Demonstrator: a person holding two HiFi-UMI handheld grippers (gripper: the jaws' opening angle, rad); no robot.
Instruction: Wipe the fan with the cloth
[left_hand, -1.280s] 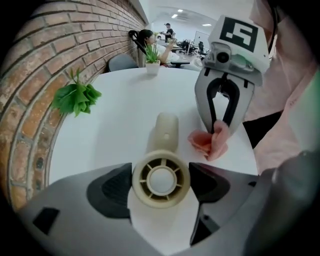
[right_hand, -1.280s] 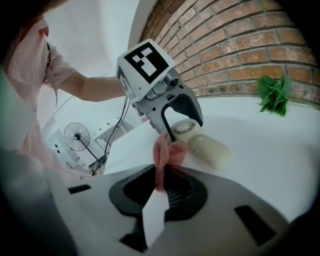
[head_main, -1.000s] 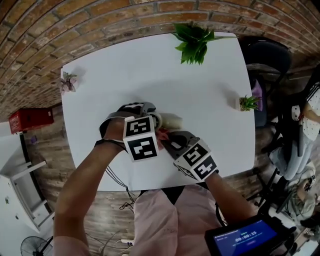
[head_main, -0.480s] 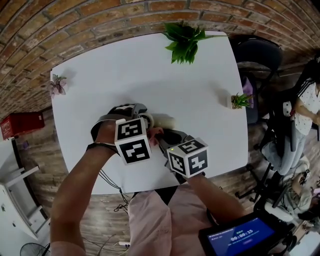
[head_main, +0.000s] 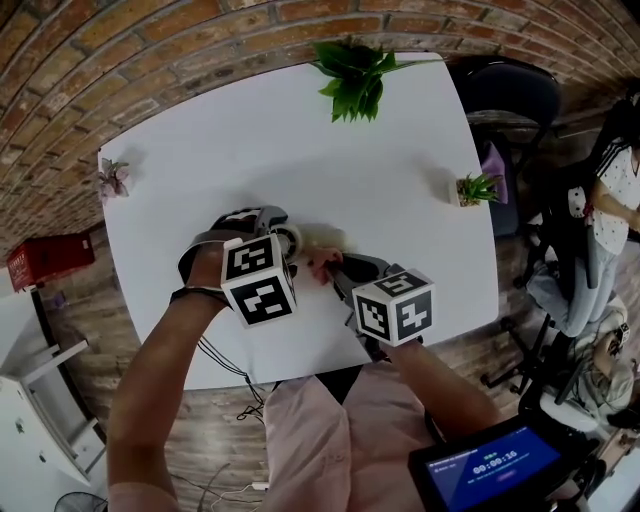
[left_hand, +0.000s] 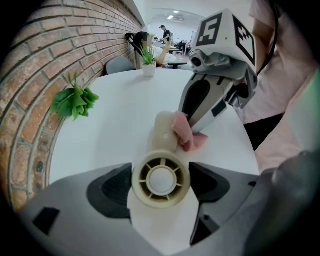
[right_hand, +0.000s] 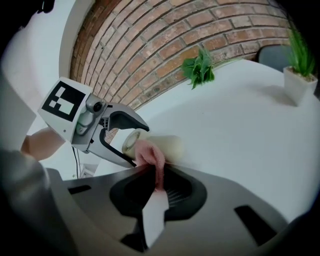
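Wiping looks under way: the left gripper (left_hand: 161, 187) clamps the fan (left_hand: 161, 165) at frame centre, while the right gripper (right_hand: 157, 182) pinches the cloth (right_hand: 150, 155) against its body.

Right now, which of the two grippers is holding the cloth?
The right gripper, its jaws shut on the pink cloth; the left gripper clamps the cream fan instead.

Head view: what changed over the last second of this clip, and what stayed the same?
The right gripper, jaws shut on the pink cloth, turned its marker cube and drew slightly to the right, dragging the cloth along the fan away from the left gripper. Nothing was taken hold of or let go. The left gripper's jaws still clamp the fan's round head, in the same spot.
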